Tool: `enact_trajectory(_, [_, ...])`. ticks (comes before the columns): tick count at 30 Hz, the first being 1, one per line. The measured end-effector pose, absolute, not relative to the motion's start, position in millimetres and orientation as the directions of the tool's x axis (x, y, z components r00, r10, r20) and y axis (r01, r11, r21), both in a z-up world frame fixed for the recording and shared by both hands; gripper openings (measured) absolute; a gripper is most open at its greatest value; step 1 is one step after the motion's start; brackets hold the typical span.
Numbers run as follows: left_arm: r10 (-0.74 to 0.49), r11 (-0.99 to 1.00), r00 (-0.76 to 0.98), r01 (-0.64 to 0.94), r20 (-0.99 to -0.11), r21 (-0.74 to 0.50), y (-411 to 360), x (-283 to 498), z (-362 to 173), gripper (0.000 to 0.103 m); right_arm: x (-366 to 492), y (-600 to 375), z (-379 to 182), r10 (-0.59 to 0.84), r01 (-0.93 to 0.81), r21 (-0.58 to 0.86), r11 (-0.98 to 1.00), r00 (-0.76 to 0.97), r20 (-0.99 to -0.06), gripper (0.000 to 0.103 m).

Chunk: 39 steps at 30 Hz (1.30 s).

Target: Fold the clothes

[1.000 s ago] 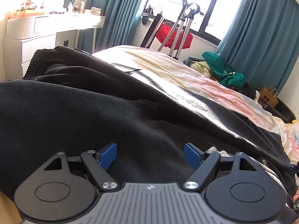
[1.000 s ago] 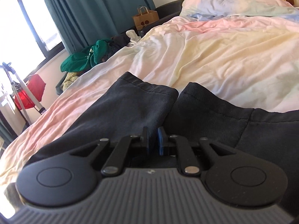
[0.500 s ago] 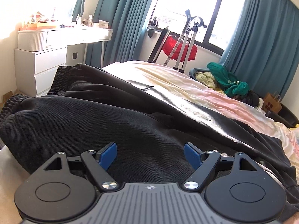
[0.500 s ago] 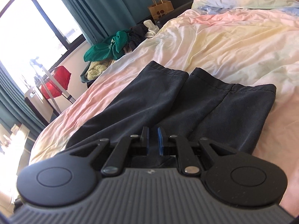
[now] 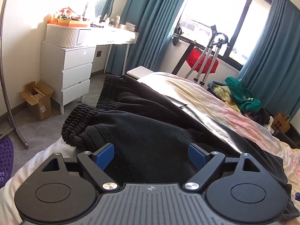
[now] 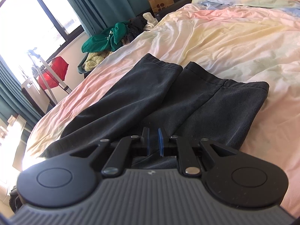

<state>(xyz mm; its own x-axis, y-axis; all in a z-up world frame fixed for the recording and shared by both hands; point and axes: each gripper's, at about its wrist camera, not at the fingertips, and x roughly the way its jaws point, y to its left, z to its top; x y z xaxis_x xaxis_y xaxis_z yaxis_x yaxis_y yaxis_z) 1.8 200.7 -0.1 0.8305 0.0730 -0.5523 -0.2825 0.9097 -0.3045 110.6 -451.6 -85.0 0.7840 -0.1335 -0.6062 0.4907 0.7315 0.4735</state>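
The black trousers (image 5: 153, 131) lie on the bed (image 6: 215, 37), with the waistband at its foot end and both legs flat side by side. The left tool (image 5: 151, 156) is wide open above the cloth near the waistband. The right tool (image 6: 153, 140) is nearly closed, with a narrow gap; whether it pinches cloth I cannot tell.

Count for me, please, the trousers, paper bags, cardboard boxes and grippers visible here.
trousers: 1
paper bag: 1
cardboard box: 1
grippers: 2, the left gripper and the right gripper
Total: 5
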Motion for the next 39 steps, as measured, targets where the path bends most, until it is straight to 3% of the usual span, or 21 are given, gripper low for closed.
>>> enact_trajectory(6, [0.110,0.859,0.799,-0.376,-0.591,-0.347,232.7,-9.8,-14.1,0.094,114.1,-451.1,-86.0,-0.120,0.476,0.471,0.743,0.787,-0.606,0.014])
enact_trajectory(12, [0.056,0.721,0.835,-0.413,-0.548,-0.556,256.8,-29.5,-20.4,0.100,111.5,-452.7,-84.1,-0.129,0.485,0.477,0.733,0.788,-0.602,0.014])
enact_trajectory(18, [0.061,0.642,0.797,-0.493,-0.601,-0.588,270.9,-31.0,-31.7,0.100,105.3,-465.0,-86.5,-0.150,0.520,0.515,0.682,0.788,-0.597,0.014])
enact_trajectory(19, [0.052,0.633,0.798,-0.491,-0.601,-0.598,271.8,-30.8,-33.1,0.100,104.6,-467.6,-87.4,-0.168,0.536,0.514,0.670,0.783,-0.599,0.019])
enact_trajectory(20, [0.047,0.628,0.797,-0.492,-0.602,-0.603,272.0,-30.2,-34.3,0.100,103.8,-470.3,-88.2,-0.186,0.553,0.512,0.657,0.778,-0.600,0.036])
enact_trajectory(21, [0.044,0.624,0.796,-0.494,-0.603,-0.606,271.9,-29.5,-35.4,0.100,101.6,-473.3,-88.4,-0.219,0.575,0.512,0.638,0.773,-0.596,0.046])
enact_trajectory(22, [0.039,0.613,0.795,-0.497,-0.605,-0.614,272.3,-28.7,-37.1,0.100,98.1,-477.1,-88.3,-0.253,0.595,0.515,0.617,0.770,-0.586,0.064])
enact_trajectory(24, [0.024,0.585,0.792,-0.505,-0.610,-0.634,273.7,-26.8,-41.0,0.100,88.4,-486.8,-88.2,-0.342,0.646,0.518,0.561,0.750,-0.565,0.075])
enact_trajectory(30, [0.009,0.577,0.802,-0.492,-0.598,-0.652,278.1,1.8,-56.8,0.098,48.5,-523.4,-104.9,-0.535,0.777,0.576,0.254,0.609,-0.586,0.075])
enact_trajectory(36, [-0.005,0.572,0.812,-0.477,-0.584,-0.667,282.6,31.7,-72.7,0.091,49.8,-537.9,-127.2,-0.477,0.777,0.590,0.220,0.613,-0.630,0.075])
enact_trajectory(37, [-0.026,0.539,0.812,-0.480,-0.583,-0.692,286.5,36.1,-79.2,0.086,52.5,-538.4,-129.3,-0.461,0.764,0.603,0.230,0.631,-0.624,0.070])
enact_trajectory(39, [-0.074,0.445,0.817,-0.487,-0.572,-0.752,296.8,40.9,-95.7,0.080,61.1,-538.0,-132.7,-0.434,0.751,0.610,0.253,0.651,-0.622,0.069])
